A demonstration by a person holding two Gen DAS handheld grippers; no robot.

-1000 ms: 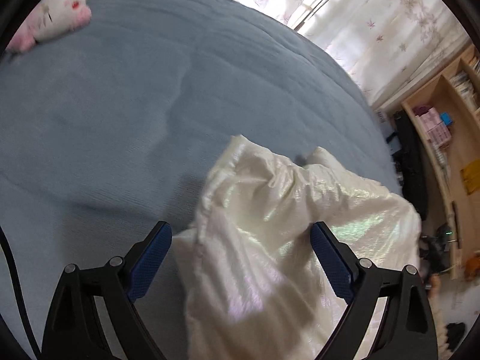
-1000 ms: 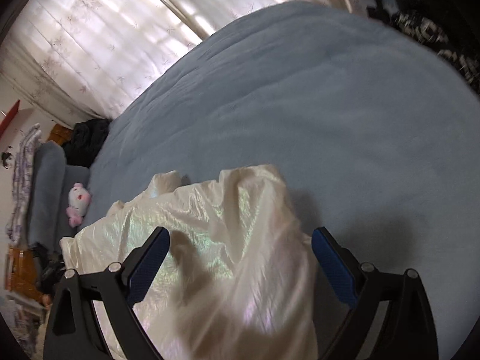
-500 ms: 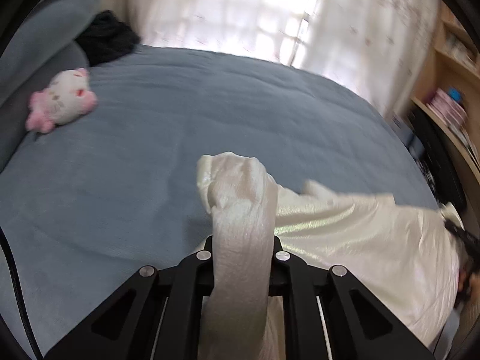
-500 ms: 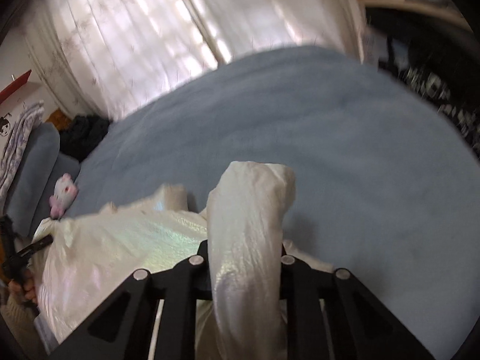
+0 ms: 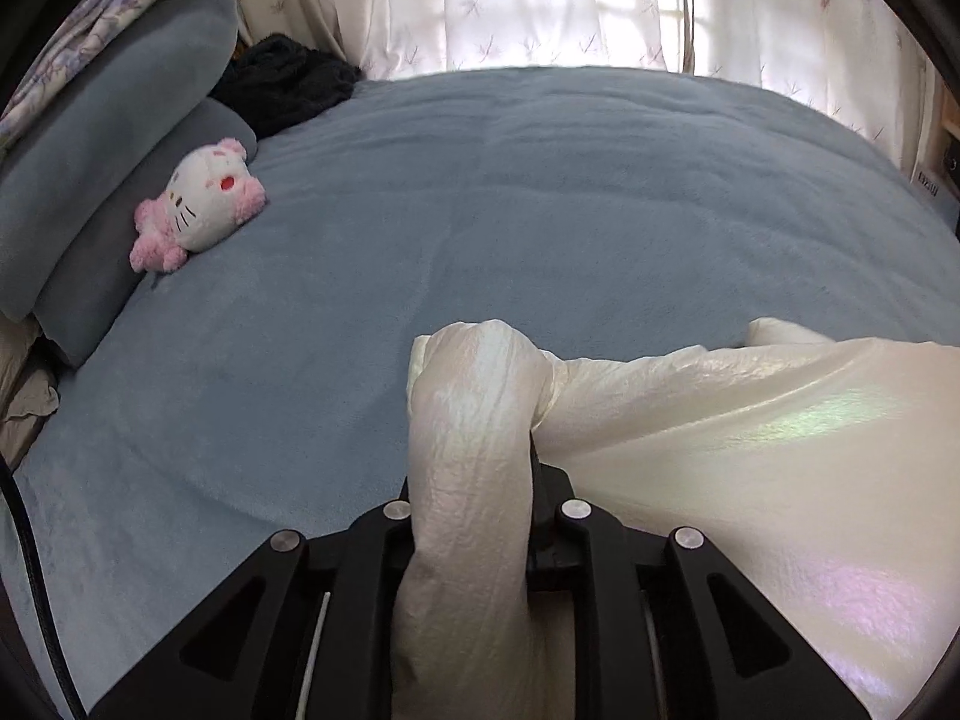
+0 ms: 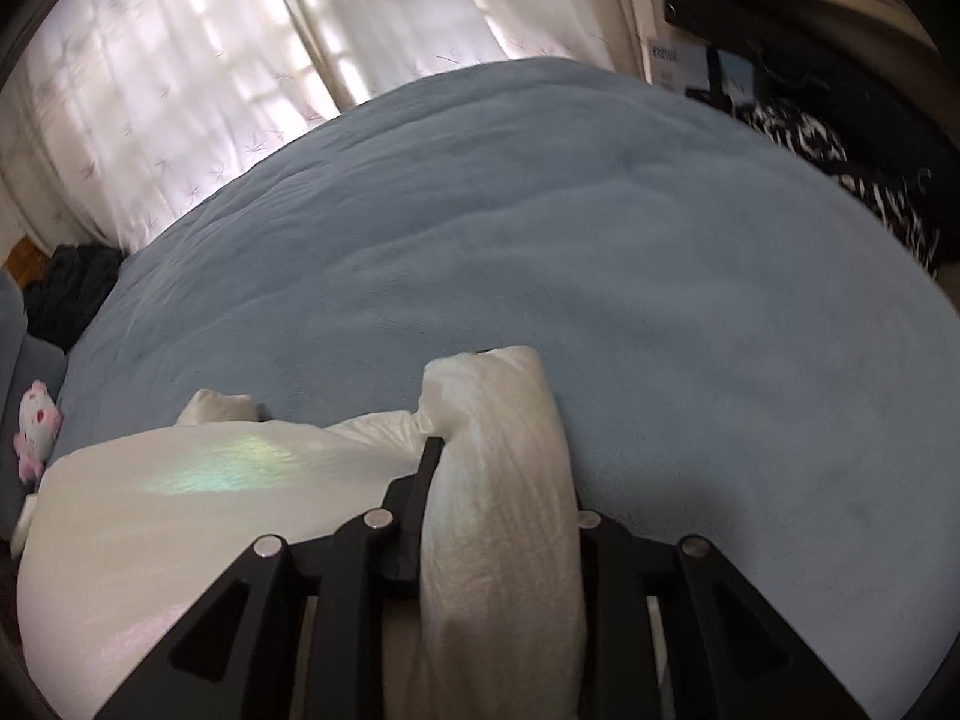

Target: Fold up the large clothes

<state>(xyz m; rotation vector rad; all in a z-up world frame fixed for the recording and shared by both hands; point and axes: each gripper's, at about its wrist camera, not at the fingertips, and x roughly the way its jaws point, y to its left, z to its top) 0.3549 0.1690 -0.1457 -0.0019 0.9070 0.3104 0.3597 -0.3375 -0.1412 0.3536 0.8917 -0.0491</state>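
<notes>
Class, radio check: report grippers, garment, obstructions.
Left gripper and right gripper both shut on white garment. Garment stretched between them above blue bed. Plush toy far left, clear.

- The left gripper (image 5: 471, 480) has a matte black frame of angular linkage arms with triangular cut-outs.
- Four round silver screw heads sit along its linkage.
- A thin black cable (image 5: 36, 588) runs along its left side.
- The right gripper (image 6: 495, 468) has the same black frame, cut-outs and silver screws.
</notes>
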